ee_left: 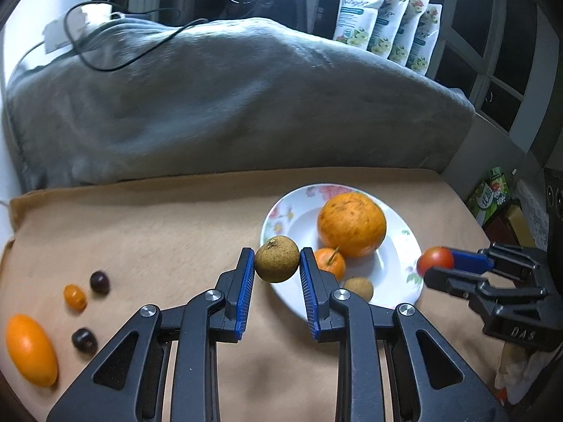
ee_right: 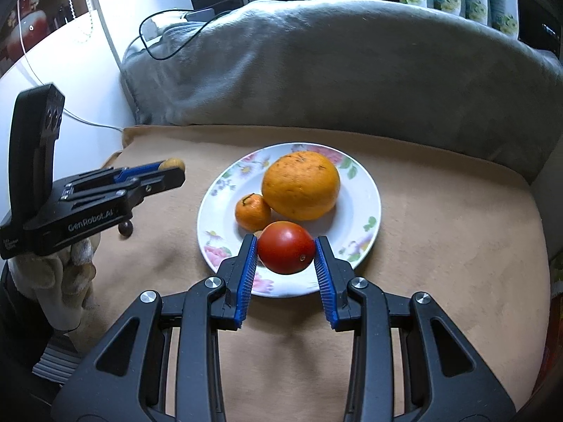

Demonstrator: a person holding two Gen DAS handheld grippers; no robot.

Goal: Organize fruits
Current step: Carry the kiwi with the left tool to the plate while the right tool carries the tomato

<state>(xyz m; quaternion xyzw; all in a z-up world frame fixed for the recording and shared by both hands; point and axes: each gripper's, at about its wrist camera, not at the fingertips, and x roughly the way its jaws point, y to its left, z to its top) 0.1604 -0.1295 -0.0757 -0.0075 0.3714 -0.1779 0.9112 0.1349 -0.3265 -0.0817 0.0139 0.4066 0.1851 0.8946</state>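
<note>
While the left gripper pinches a brown fruit and the right gripper clamps a tomato over the plate mid-frame holding three fruits, five wait lower left, so roughly half remains.

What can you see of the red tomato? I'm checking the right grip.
The red tomato is smooth, glossy and roundish, with a small highlight near its lower right. The right gripper is shut on it, blue ribbed fingers pressing both sides. It is held at the near edge of the floral plate.
</note>
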